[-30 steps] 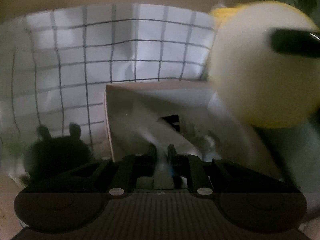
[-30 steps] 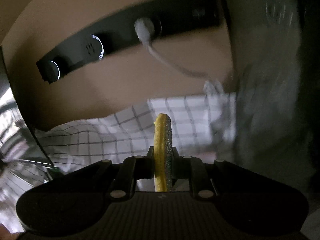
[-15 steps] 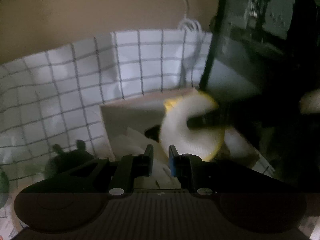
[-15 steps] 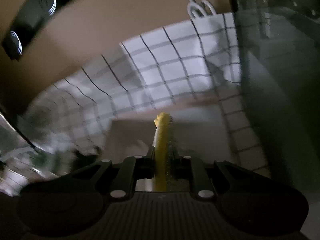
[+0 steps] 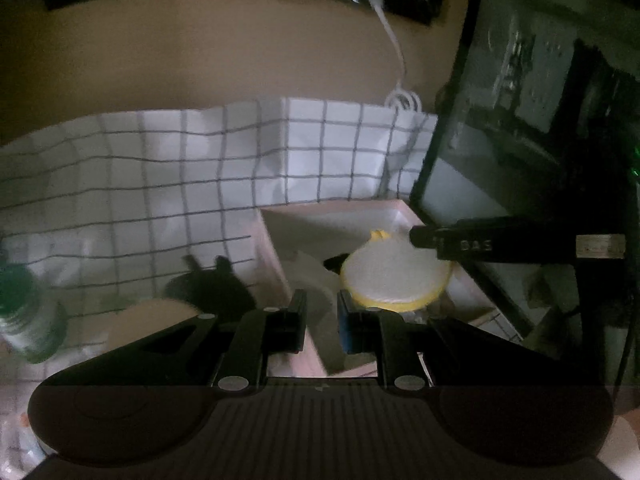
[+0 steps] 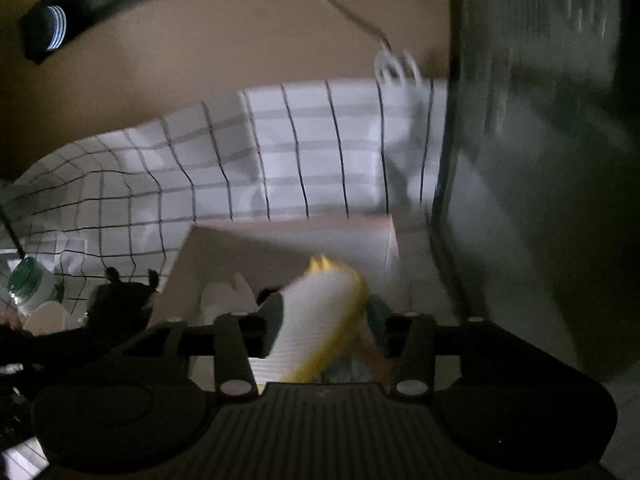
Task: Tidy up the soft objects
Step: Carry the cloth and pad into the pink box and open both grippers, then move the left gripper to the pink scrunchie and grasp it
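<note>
1. Two grippers are over one pink box (image 5: 276, 248). The step in hand looks like dropping the round yellow sponge (image 5: 394, 276) into this box.
2. The right gripper (image 6: 322, 322) has its jaws spread wide. The sponge is between them, tilted and blurred, and seems to touch neither finger firmly, so I judge it is released or nearly released. From the left wrist view the sponge lies inside the box near the right wall, and one dark finger of the right gripper reaches to its upper edge.
3. The left gripper (image 5: 322, 320) hovers at the near side of the box. Its jaws stand a little apart with only a narrow gap, and they hold nothing.
4. Contents of the box: the sponge, something white and soft (image 5: 316, 276) to its left, and a small dark thing (image 5: 336, 262) between them. What these two are I cannot tell in the dim light.
5. On the checked cloth (image 5: 200, 184) that covers the table, just beside the left wall of the box, lies a dark plush toy with ears (image 5: 212, 288). A bottle with a green cap (image 5: 24, 312) stands further left.
6. For the next move, I think the right gripper should lift straight out without catching the sponge. The plush toy is probably the next soft thing to take, and the left gripper is the nearer one for it.
</note>
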`<action>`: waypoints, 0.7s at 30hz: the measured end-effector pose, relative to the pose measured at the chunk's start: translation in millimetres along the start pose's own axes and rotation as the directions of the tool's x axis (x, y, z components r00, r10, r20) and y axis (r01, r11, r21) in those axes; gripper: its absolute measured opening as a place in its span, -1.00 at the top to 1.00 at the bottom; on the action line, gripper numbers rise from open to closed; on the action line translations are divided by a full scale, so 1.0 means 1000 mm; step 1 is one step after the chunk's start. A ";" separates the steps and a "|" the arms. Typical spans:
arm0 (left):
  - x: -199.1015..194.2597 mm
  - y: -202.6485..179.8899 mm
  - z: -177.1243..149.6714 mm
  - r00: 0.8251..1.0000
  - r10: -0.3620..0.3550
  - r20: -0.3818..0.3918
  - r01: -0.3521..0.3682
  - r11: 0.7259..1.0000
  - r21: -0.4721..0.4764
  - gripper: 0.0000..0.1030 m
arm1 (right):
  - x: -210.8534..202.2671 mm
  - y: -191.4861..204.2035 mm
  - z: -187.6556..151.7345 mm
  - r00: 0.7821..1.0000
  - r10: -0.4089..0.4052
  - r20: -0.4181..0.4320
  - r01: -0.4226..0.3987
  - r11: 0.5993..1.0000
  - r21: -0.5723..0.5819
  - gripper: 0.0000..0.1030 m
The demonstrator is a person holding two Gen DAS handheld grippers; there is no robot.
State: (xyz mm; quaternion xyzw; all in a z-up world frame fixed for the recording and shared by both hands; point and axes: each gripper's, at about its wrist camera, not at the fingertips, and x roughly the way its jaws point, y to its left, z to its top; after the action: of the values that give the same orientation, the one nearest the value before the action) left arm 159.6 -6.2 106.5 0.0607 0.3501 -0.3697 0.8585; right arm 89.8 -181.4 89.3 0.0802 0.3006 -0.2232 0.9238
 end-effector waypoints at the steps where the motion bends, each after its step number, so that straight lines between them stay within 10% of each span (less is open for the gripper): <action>1: -0.008 0.005 -0.002 1.000 0.004 0.010 -0.004 1.000 -0.013 0.65 | -0.007 0.005 0.002 1.000 0.002 0.021 -0.002 1.000 -0.022 -0.10; 10: -0.078 0.079 -0.039 0.986 0.161 0.038 -0.155 0.980 -0.127 0.65 | -0.063 0.066 0.020 0.985 0.128 0.113 -0.123 0.991 -0.047 -0.10; 21: -0.132 0.187 -0.106 0.931 0.362 -0.043 -0.354 0.869 -0.346 0.65 | -0.086 0.189 0.016 0.939 0.326 0.107 -0.293 0.925 -0.241 -0.21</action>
State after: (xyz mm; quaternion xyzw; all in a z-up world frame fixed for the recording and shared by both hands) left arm 163.7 244.7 83.5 -0.0327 0.3827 -0.1371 0.9131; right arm 122.8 13.2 155.9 0.0067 0.2391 -0.0444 0.9700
